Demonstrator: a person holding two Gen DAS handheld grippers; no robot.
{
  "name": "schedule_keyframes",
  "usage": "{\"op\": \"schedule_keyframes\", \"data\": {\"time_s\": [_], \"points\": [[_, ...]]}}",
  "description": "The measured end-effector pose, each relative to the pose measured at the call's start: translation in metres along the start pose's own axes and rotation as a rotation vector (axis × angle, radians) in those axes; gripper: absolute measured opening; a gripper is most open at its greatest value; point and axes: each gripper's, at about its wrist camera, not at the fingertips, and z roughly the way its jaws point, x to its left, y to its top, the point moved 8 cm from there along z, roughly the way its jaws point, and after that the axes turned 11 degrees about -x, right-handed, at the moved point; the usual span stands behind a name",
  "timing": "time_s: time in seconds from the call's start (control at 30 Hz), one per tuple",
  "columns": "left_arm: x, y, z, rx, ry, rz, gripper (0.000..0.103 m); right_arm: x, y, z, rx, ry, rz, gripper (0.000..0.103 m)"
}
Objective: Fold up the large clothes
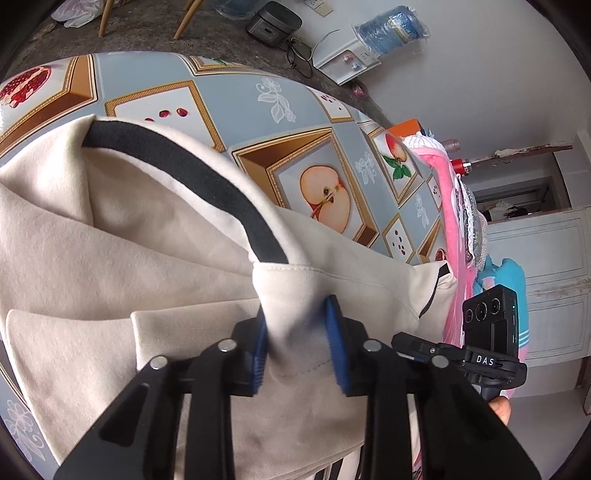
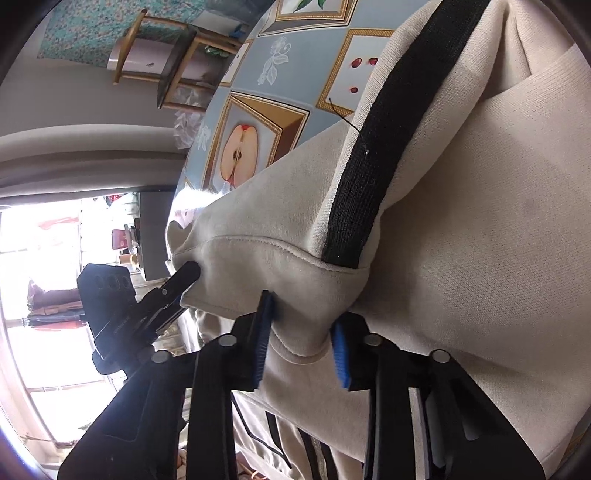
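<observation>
A large cream garment (image 1: 110,258) with a black side stripe (image 1: 207,173) lies partly folded on the fruit-patterned tablecloth (image 1: 258,110). My left gripper (image 1: 297,343) is shut on a bunched cream hem, its blue pads (image 1: 334,343) pinching the cloth. In the right wrist view my right gripper (image 2: 303,339) is shut on the hem of the same garment (image 2: 480,221), just below the end of the black stripe (image 2: 373,177). The other gripper (image 2: 177,284) shows at the left there, touching the same hem. The right gripper (image 1: 476,354) shows at the right of the left wrist view.
A pile of pink and blue clothes (image 1: 461,229) lies at the table's right edge. A water dispenser (image 1: 354,55), a rice cooker (image 1: 273,22) and chair legs stand on the floor beyond the table (image 2: 258,74). A wooden stool (image 2: 166,55) stands beside it.
</observation>
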Motion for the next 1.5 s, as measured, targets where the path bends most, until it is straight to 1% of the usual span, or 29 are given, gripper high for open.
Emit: {"op": "schedule_keyframes", "data": {"time_s": [0.03, 0.07, 0.17, 0.23, 0.33, 0.47, 0.57, 0.67, 0.73, 0.83, 0.9, 0.93, 1.0, 1.1, 1.17, 1.23, 1.27, 1.33, 1.37, 1.43, 1.47, 1.5], "points": [[-0.002, 0.001, -0.001, -0.002, -0.01, 0.001, 0.021, 0.003, 0.001, -0.002, -0.004, 0.01, -0.014, 0.015], [-0.005, 0.004, -0.002, -0.009, -0.023, 0.005, 0.014, 0.007, 0.003, -0.004, -0.012, 0.02, -0.031, 0.014], [-0.013, 0.015, -0.004, -0.044, -0.029, 0.03, 0.01, 0.017, 0.012, -0.009, -0.043, 0.039, -0.069, 0.012], [-0.019, 0.025, -0.004, -0.071, -0.017, 0.051, 0.008, 0.023, 0.021, -0.01, -0.066, 0.042, -0.091, 0.011], [-0.027, 0.037, -0.001, -0.109, 0.007, 0.104, 0.008, 0.031, 0.036, -0.008, -0.119, 0.003, -0.166, 0.011], [-0.032, 0.049, 0.009, -0.144, 0.07, 0.212, 0.008, 0.034, 0.053, -0.001, -0.163, -0.073, -0.27, 0.011], [-0.031, 0.051, 0.018, -0.15, 0.106, 0.284, 0.008, 0.037, 0.059, 0.006, -0.19, -0.163, -0.43, 0.011], [-0.027, 0.047, 0.023, -0.145, 0.14, 0.371, 0.008, 0.041, 0.055, 0.014, -0.185, -0.22, -0.581, 0.011], [-0.025, 0.041, 0.025, -0.133, 0.152, 0.424, 0.008, 0.038, 0.051, 0.015, -0.164, -0.235, -0.658, 0.012], [-0.018, 0.03, 0.025, -0.095, 0.159, 0.462, 0.014, 0.031, 0.041, 0.017, -0.126, -0.27, -0.766, 0.014], [-0.014, 0.026, 0.024, -0.083, 0.162, 0.48, 0.019, 0.026, 0.038, 0.016, -0.123, -0.298, -0.82, 0.016], [-0.013, 0.024, 0.024, -0.082, 0.173, 0.495, 0.021, 0.026, 0.037, 0.017, -0.124, -0.301, -0.828, 0.017], [-0.01, 0.023, 0.025, -0.094, 0.208, 0.545, 0.031, 0.022, 0.04, 0.019, -0.136, -0.324, -0.829, 0.026], [-0.012, 0.024, 0.028, -0.109, 0.231, 0.566, 0.032, 0.022, 0.044, 0.018, -0.145, -0.317, -0.806, 0.027], [-0.014, 0.027, 0.03, -0.116, 0.247, 0.562, 0.032, 0.021, 0.05, 0.014, -0.179, -0.341, -0.797, 0.032], [-0.015, 0.027, 0.033, -0.125, 0.273, 0.583, 0.032, 0.02, 0.055, 0.009, -0.225, -0.389, -0.784, 0.05], [-0.016, 0.027, 0.034, -0.128, 0.282, 0.591, 0.032, 0.016, 0.058, 0.004, -0.248, -0.414, -0.781, 0.062], [-0.015, 0.026, 0.033, -0.131, 0.285, 0.583, 0.032, 0.008, 0.058, -0.007, -0.24, -0.395, -0.752, 0.065], [-0.014, 0.026, 0.032, -0.131, 0.28, 0.569, 0.032, 0.003, 0.059, -0.016, -0.243, -0.387, -0.714, 0.065], [-0.012, 0.027, 0.031, -0.131, 0.269, 0.547, 0.032, -0.002, 0.06, -0.038, -0.278, -0.373, -0.65, 0.065], [-0.012, 0.027, 0.03, -0.133, 0.266, 0.543, 0.032, 0.001, 0.06, -0.051, -0.309, -0.362, -0.634, 0.064], [-0.012, 0.028, 0.03, -0.134, 0.264, 0.542, 0.032, 0.007, 0.058, -0.059, -0.329, -0.34, -0.63, 0.056]]}}
